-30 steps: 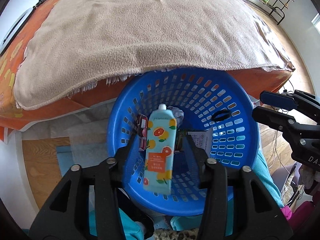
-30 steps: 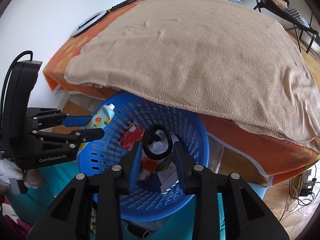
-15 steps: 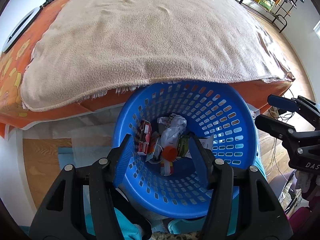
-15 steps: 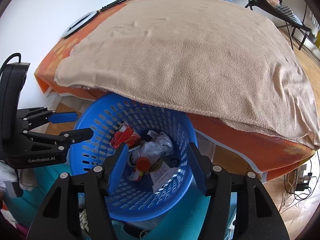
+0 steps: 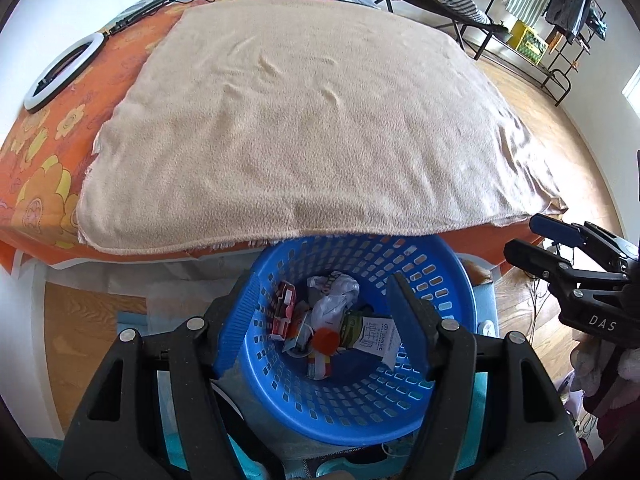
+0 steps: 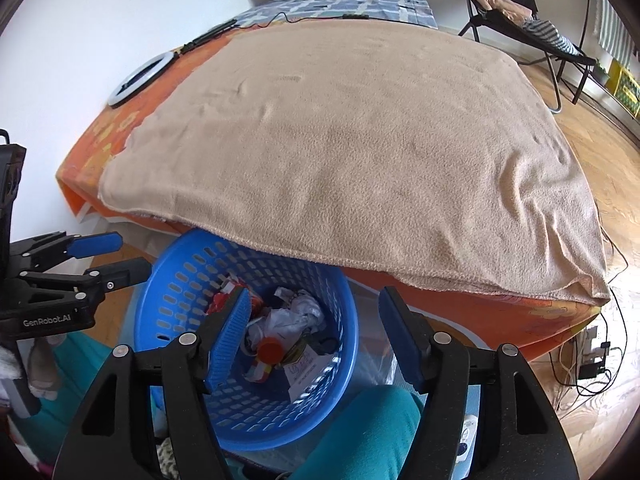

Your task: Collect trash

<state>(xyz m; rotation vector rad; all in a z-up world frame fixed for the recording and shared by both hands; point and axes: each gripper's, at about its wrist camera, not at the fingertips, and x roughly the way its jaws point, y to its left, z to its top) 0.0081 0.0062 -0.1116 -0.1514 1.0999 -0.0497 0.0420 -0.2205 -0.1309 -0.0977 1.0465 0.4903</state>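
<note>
A blue perforated basket (image 5: pixel 448 276) stands on the floor against the bed; it also shows in the right wrist view (image 6: pixel 168 280). Inside lie crumpled white paper (image 5: pixel 334 300), a red carton (image 5: pixel 284 312), an orange cap (image 5: pixel 325 338) and a printed wrapper (image 5: pixel 376 336). My left gripper (image 5: pixel 324 300) is open and empty above the basket. My right gripper (image 6: pixel 316 312) is open and empty over the basket's right rim. Each gripper shows from the side in the other's view: the right one (image 5: pixel 532 236), the left one (image 6: pixel 120 256).
A beige blanket (image 5: pixel 312 120) covers the orange bed (image 5: pixel 44 152), overhanging the basket's far rim. A ring light (image 5: pixel 60 72) lies on the bed's left. A folding chair (image 6: pixel 516 12) and racks stand behind. Cables (image 6: pixel 592 356) lie on the wood floor at right.
Both grippers opened: the left let go of a fruit-print bottle, the right a black ring, into the basket. Both then rose and drew back.
</note>
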